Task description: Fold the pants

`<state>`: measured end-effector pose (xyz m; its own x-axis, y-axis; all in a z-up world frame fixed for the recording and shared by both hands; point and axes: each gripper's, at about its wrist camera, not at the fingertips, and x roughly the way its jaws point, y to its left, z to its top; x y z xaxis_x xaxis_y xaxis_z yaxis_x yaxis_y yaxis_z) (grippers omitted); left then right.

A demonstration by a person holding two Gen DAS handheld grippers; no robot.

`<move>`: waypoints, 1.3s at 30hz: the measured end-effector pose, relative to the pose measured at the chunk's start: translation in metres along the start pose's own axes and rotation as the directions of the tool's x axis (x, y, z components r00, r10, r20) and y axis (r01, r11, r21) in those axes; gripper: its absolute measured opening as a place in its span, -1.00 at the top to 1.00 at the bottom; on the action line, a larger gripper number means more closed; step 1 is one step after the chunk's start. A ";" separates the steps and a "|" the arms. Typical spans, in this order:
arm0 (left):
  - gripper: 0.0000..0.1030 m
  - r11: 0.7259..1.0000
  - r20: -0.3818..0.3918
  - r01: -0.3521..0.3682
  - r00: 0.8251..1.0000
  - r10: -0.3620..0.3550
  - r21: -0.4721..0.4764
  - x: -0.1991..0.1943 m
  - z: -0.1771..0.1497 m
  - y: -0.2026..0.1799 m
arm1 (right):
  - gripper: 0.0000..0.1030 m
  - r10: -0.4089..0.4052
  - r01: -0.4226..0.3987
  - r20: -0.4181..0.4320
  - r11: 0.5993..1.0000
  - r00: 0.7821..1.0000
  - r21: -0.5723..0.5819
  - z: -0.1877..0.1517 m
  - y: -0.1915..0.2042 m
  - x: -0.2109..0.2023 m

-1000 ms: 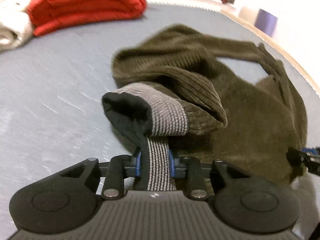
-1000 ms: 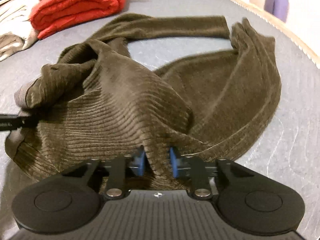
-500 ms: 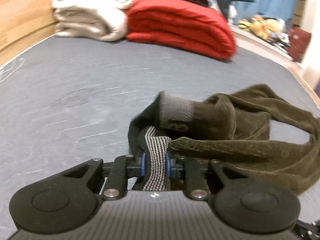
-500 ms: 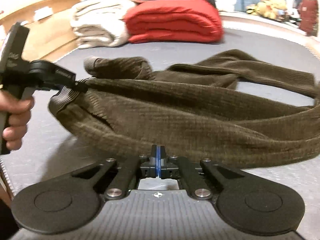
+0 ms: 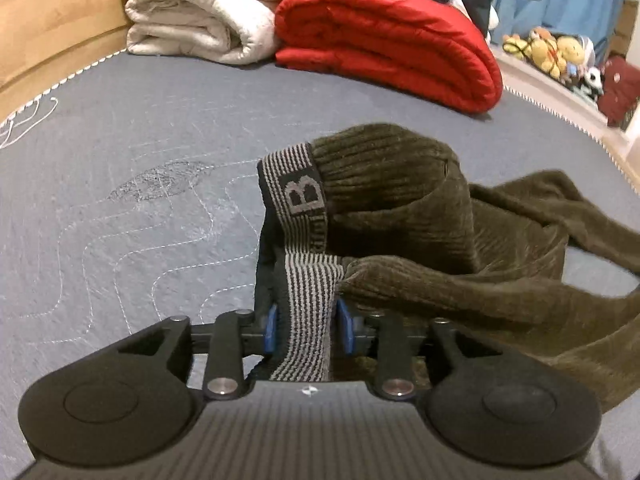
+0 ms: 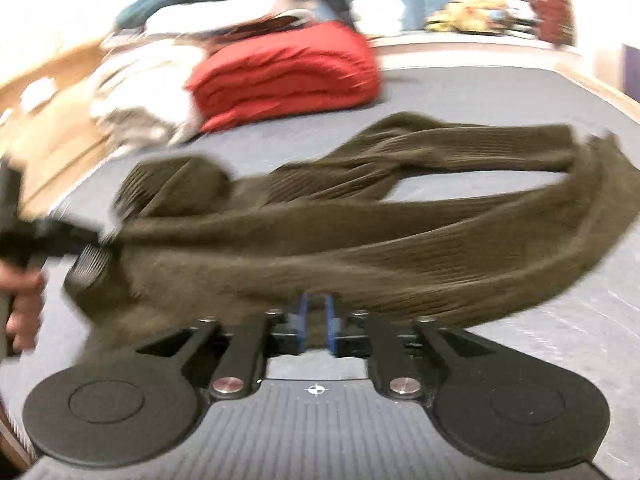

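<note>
Grey quilted mattress [image 5: 120, 152] filled both views; red folded blanket [image 5: 384, 40] and cream folded blanket [image 5: 200, 12] lay at far end. Olive corduroy pants [image 5: 420, 248] lay bunched mid-mattress, partly lifted. Left gripper [image 5: 307, 326]: jaws opening, striped waistband [image 5: 308, 312] between blue pads. Right gripper [image 6: 316, 324]: jaws opening, narrow gap, pants edge over it; contact unclear, view blurred.

Bare mattress [image 5: 120, 208] lies open left of the pants [image 5: 420, 240]; behind, folded red blanket [image 5: 392, 40] and white blanket [image 5: 200, 12] block.
</note>
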<state>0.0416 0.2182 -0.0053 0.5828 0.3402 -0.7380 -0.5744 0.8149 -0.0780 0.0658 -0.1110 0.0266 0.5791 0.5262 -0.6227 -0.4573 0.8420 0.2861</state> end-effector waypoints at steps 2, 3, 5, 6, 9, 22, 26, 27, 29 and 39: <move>0.08 0.999 0.001 0.011 1.000 -0.011 -0.037 -0.003 0.002 0.005 | 0.27 -0.057 0.054 0.042 0.997 0.997 0.064 0.007 -0.023 -0.008; 0.00 0.998 0.001 0.020 1.000 -0.020 -0.053 -0.002 0.003 0.007 | 0.26 -0.082 0.076 0.060 0.993 0.995 0.089 0.012 -0.033 -0.010; -0.12 0.997 0.014 0.018 1.000 -0.017 -0.070 -0.006 0.001 0.006 | 0.25 -0.135 0.117 0.102 0.979 0.986 0.164 0.027 -0.059 -0.021; -0.12 0.997 0.023 0.012 1.000 -0.010 -0.072 -0.005 0.003 0.005 | 0.25 -0.157 0.130 0.121 0.970 0.980 0.206 0.035 -0.073 -0.027; -0.13 0.996 0.061 0.004 0.998 0.002 -0.089 -0.013 0.007 0.004 | 0.25 -0.239 0.177 0.168 0.932 0.956 0.317 0.062 -0.118 -0.050; 0.72 0.814 -0.138 0.464 0.885 -0.445 0.350 -0.026 -0.033 -0.087 | 0.67 -0.245 0.176 0.028 0.765 0.969 0.620 0.052 -0.269 0.002; 0.49 0.730 -0.263 0.488 0.873 -0.412 0.479 -0.016 -0.060 -0.111 | 0.50 -0.223 0.222 -0.069 0.791 0.972 0.570 0.036 -0.263 0.053; 0.48 0.722 -0.275 0.488 0.873 -0.403 0.491 -0.013 -0.063 -0.112 | 0.37 -0.235 0.242 -0.087 0.787 0.968 0.567 0.033 -0.264 0.060; 0.30 0.701 -0.329 0.514 0.857 -0.397 0.494 -0.005 -0.068 -0.110 | 0.22 -0.232 0.260 -0.123 0.773 0.965 0.579 0.026 -0.265 0.070; -0.18 0.586 -0.315 0.422 0.907 -0.281 0.692 0.014 -0.108 -0.111 | 0.03 -0.207 0.246 -0.135 0.793 0.969 0.557 0.031 -0.254 0.087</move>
<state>0.0517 0.0818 -0.0790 0.5086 -0.0680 -0.8583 0.3064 0.9459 0.1067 0.2540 -0.2756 -0.0777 0.5648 0.3199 -0.7607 0.1557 0.8639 0.4789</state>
